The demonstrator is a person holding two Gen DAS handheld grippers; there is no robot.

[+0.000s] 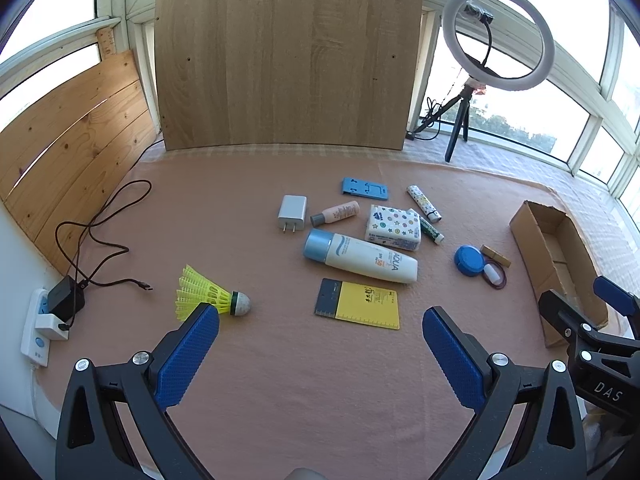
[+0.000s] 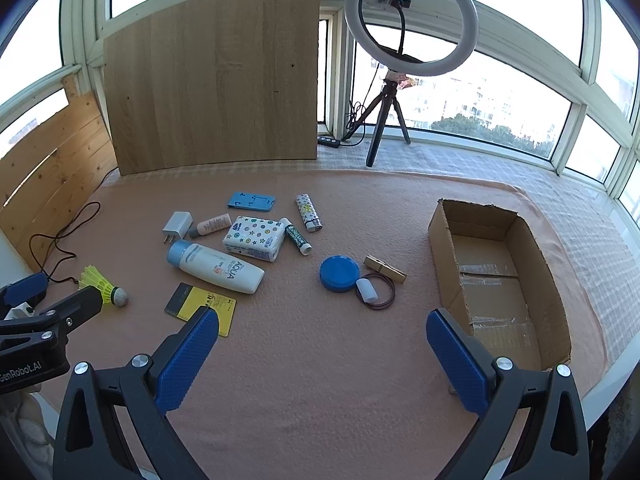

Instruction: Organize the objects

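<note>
Two ribbed blue-padded grippers, left gripper and right gripper, gape above fuzzy pink cloth

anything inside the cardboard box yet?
No objects inside the cardboard box; its floor shows only bare cardboard and strips of clear tape. The near wall hides a thin strip of floor at the front, so that corner can't be checked.

Likely a home's glazed balcony: wraparound windows, blanket-covered table, ring light (on tripod).
</note>
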